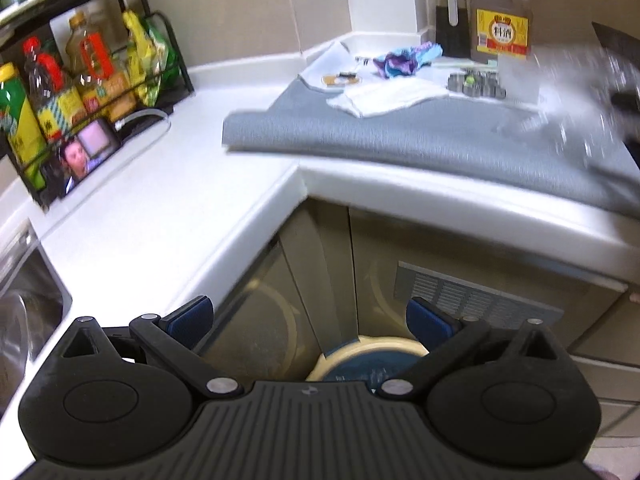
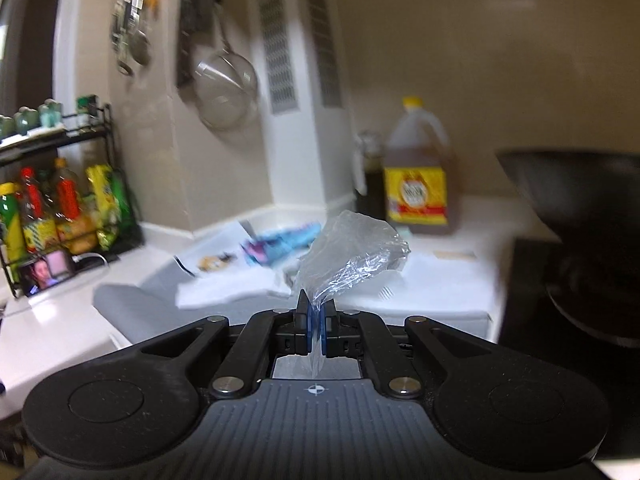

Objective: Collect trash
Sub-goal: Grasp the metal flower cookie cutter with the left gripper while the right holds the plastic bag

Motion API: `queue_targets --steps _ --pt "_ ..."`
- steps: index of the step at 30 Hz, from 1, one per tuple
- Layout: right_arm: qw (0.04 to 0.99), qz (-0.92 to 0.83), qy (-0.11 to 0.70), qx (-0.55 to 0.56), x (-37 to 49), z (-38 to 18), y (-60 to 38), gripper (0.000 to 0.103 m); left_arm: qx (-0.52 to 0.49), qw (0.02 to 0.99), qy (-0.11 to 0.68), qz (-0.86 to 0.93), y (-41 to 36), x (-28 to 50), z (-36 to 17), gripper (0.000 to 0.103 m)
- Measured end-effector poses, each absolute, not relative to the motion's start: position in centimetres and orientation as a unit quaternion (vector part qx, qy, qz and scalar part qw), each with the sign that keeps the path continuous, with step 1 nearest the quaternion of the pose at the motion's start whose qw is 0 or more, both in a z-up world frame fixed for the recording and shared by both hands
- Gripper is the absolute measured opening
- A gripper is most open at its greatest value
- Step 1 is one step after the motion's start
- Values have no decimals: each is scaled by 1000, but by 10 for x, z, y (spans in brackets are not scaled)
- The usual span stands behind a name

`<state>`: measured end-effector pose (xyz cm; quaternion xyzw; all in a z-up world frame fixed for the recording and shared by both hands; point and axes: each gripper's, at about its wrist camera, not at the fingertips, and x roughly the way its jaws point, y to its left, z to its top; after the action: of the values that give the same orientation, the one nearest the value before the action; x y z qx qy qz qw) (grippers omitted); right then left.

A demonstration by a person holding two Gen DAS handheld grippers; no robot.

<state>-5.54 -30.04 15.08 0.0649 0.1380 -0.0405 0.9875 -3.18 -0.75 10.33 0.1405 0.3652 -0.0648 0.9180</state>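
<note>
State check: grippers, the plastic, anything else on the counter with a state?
Right gripper: shut on the plastic wrap.
Plastic wrap: crumpled, held off the counter.
Left gripper: open, empty, over the bin.
Bin: on the floor by the cabinet, uncovered.
Phone: screen on, leaning on the rack.
Wine jug: upright, capped.
Blue wrapper: crumpled, lying on the counter.
White cloth: lying on the grey mat.
</note>
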Motion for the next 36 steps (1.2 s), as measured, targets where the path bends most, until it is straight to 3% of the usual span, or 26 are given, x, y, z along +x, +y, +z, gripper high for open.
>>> queue_targets --steps 12,21,36 --pt "980 -59 156 109 -62 127 -320 4 161 939 279 -118 -66 31 143 103" --pt "978 -42 159 130 -53 124 -326 4 172 917 308 -185 -115 108 138 103" --pt "974 -36 165 151 -33 119 -341 5 82 913 342 -209 -188 203 138 103"
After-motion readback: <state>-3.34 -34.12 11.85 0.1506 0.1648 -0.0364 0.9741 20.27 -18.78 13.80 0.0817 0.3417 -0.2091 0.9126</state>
